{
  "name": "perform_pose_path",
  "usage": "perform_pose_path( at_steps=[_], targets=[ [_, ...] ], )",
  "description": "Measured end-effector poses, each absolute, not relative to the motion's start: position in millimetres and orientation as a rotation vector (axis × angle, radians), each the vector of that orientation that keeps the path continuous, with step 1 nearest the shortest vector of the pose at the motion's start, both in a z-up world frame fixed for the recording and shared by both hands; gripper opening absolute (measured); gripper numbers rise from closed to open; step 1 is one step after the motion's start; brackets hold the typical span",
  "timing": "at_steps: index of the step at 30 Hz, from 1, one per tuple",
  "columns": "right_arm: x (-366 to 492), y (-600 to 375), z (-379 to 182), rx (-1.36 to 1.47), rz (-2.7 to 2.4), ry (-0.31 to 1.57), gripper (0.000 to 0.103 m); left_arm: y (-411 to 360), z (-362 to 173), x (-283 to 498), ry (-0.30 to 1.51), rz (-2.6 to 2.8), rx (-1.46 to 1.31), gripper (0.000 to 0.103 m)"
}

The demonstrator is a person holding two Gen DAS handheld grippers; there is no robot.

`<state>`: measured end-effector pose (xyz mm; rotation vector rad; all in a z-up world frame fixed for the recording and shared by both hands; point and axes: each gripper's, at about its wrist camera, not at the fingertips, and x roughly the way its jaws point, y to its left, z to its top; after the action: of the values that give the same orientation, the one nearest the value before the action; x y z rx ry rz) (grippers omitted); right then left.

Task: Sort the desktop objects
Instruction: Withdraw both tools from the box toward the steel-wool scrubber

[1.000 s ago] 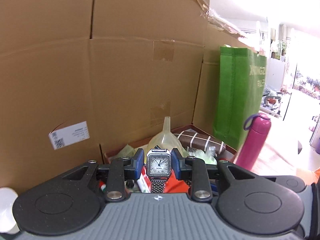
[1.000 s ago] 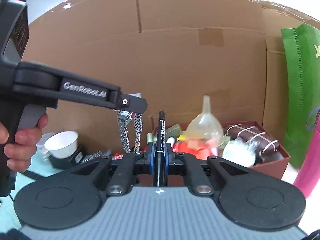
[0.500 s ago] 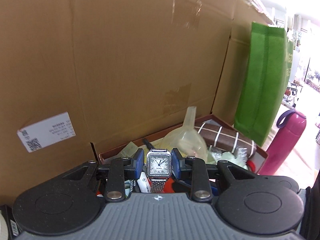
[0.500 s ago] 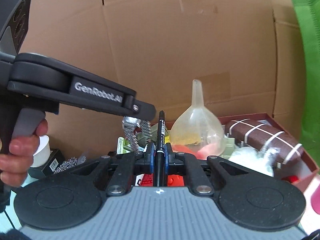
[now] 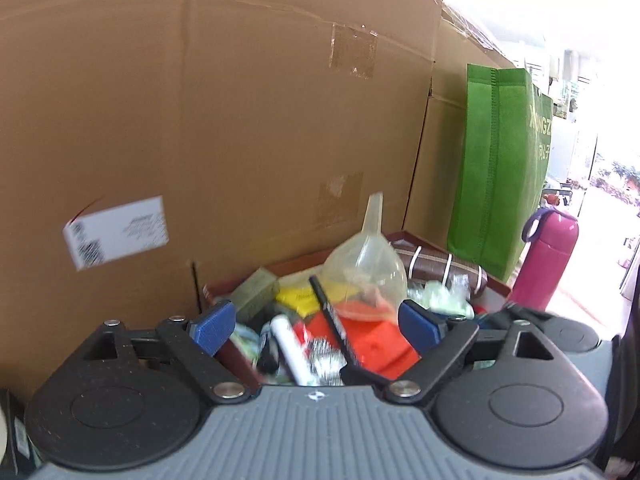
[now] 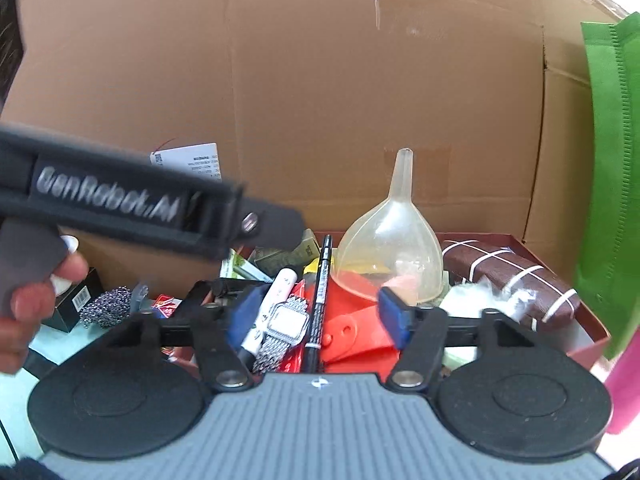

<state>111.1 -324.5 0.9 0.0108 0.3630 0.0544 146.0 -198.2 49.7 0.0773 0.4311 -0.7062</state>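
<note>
Both grippers are open over a dark red box [image 6: 592,328] full of small items. My left gripper [image 5: 316,324] is empty, its blue pads [image 5: 212,326] spread wide. My right gripper [image 6: 316,316] is open and empty too. A silver square-faced watch [image 6: 286,326] lies in the box between the right fingers, beside a black pen [image 6: 318,304] and a white marker [image 6: 270,304]. In the left wrist view the watch [image 5: 324,356] is blurred, next to the pen [image 5: 332,320] and marker [image 5: 292,348]. The left gripper's body [image 6: 120,204] crosses the right wrist view.
The box also holds a clear funnel [image 6: 394,248], a brown striped case [image 6: 512,276] and red plastic pieces [image 6: 356,340]. A cardboard wall [image 5: 240,120] stands behind. A green bag [image 5: 500,168] and a pink bottle [image 5: 548,256] stand to the right. A steel scourer [image 6: 106,306] lies left.
Both grippers have opened. The watch has left the left gripper and the pen has left the right one; both now lie in the box.
</note>
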Motion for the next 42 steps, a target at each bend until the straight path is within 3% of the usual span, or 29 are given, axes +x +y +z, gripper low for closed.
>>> perform_pose_path(
  at_steps=[2,10,14,42],
  targets=[
    [102.7,-319.7,0.6,0.006,0.030,0.361,0.085,-187.4,45.7,133.8,0.432,-0.685,0.069,0.093],
    [74.7,-301.4,-0.7,-0.015,0.019,0.416,0.091,-165.6,35.7,95.6,0.468,-0.648,0.040,0.096],
    [60.1,-288.3,-3.8,-0.021,0.017,0.432,0.099,-151.2,27.3,78.7,0.508,-0.654,0.006,0.098],
    [24.0,-183.4,-19.7,-0.126,0.154,0.528,0.100,-58.6,-1.5,39.1,0.578,-0.370,-0.031,0.098]
  ],
)
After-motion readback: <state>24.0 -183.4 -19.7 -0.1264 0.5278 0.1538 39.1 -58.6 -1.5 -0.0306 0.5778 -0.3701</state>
